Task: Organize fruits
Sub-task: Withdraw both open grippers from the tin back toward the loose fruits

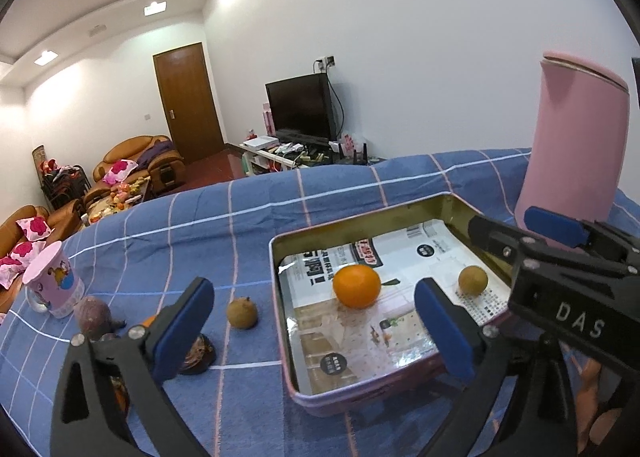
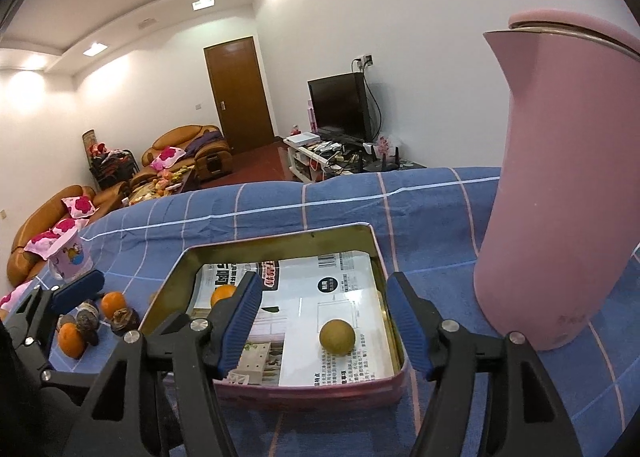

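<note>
The left gripper sits closest to its camera, jaws spread wide with nothing between them, hovering over the near left edge of the tin. Its left finger hangs above the loose fruit on the cloth and its right finger above the tin's near side. The right gripper is likewise wide open and empty, poised above the near part of the tin; in the left wrist view it reaches in from the right.

The tin is a shallow rectangular tray with a pink outer wall and gold inner wall, lined with printed paper. Inside lie 2 fruits, well apart: an orange toward the left and a small brown fruit toward the right. From the right wrist, the brown fruit lies between the fingers and the orange is partly hidden behind the left finger.

Outside the tin, on the blue checked cloth covering the surface, another brown fruit lies just left of the tin. Further left is a cluster: a purple fruit, dark husk-like pieces and 2 more oranges.

A pink cup stands at the far left, and a tall pink jug stands upright just right of the tin.
</note>
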A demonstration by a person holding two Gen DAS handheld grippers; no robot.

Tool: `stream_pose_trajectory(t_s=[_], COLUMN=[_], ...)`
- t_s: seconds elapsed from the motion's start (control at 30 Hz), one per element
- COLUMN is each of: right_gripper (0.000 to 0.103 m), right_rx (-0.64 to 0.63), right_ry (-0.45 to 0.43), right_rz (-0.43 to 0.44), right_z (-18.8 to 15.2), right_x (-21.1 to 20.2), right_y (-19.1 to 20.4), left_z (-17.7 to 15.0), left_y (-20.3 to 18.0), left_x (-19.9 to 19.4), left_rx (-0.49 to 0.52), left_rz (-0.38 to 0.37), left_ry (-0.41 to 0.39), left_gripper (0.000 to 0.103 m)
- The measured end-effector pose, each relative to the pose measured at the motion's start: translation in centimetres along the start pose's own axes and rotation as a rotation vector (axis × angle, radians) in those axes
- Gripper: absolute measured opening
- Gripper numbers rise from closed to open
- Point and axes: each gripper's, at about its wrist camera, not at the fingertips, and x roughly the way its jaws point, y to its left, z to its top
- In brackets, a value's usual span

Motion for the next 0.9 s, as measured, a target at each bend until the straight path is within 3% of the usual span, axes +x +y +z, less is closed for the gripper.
stream_pose_trajectory(t_s=[0.53, 0.63, 0.9], right_gripper=[0.067, 0.074, 0.075], right_rx=[-0.046, -0.069, -0.081], right_ry=[-0.089, -0.097, -0.098], right_rz=[-0.046, -0.064, -0.094], right_z=[-0.6, -0.7, -0.9], right_x=[-1.1, -1.2, -1.5], right_y=[0.8, 1.2, 1.6], left_z=[-1.1, -1.3, -1.8], left_y=[2.7, 3.0, 4.3], left_x=[-0.4, -0.5, -0.4], left_rx=[-0.026, -0.02, -0.022], left_rz=[0.071, 0.081, 0.082], left_ry=[-0.018, -0.02, 0.001], left_gripper=[0.103, 0.103, 0.103])
